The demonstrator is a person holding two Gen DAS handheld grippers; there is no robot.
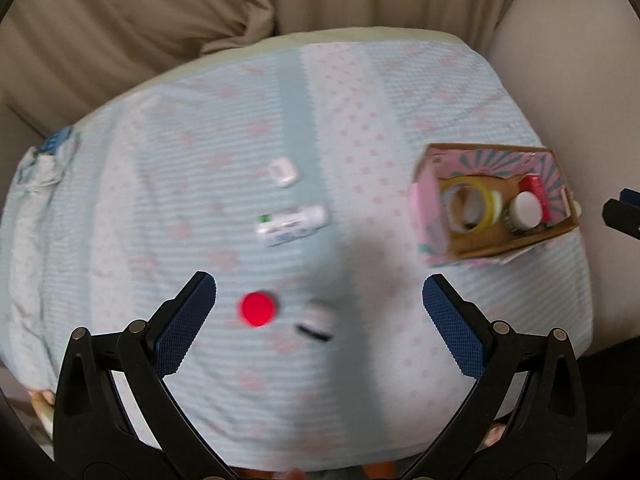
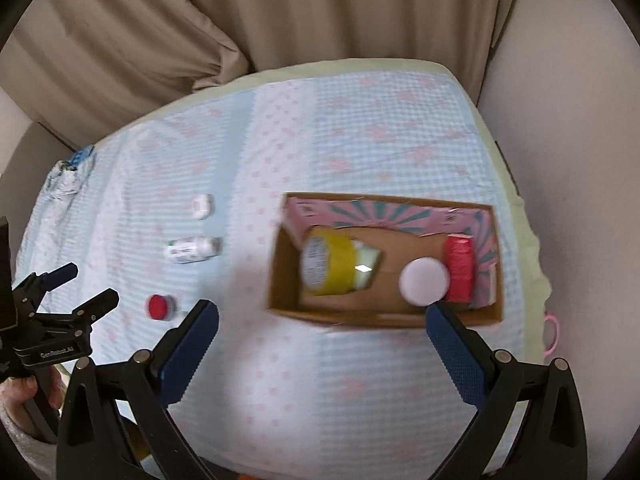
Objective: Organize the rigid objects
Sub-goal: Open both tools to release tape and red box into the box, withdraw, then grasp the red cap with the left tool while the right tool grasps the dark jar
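Note:
A small jar with a red lid (image 1: 258,307) (image 2: 159,306) lies on the light blue cloth, between my open left gripper's (image 1: 319,294) fingertips but below it. A white tube (image 1: 293,224) (image 2: 191,249) and a small white case (image 1: 283,171) (image 2: 202,205) lie farther back. A cardboard box (image 1: 520,240) (image 2: 360,318) holds a yellow tape roll (image 1: 472,208) (image 2: 328,266), a white-lidded jar (image 1: 527,209) (image 2: 424,282) and a red item (image 2: 460,268). My right gripper (image 2: 322,316) is open and empty, just in front of the box. The left gripper shows in the right wrist view (image 2: 86,286).
The cloth covers a cushion-like surface with a pale green edge (image 2: 512,184). Beige curtains (image 2: 280,12) hang behind. A crumpled wrapper (image 1: 44,164) lies at the far left. A pink loop (image 2: 554,334) hangs off the right edge.

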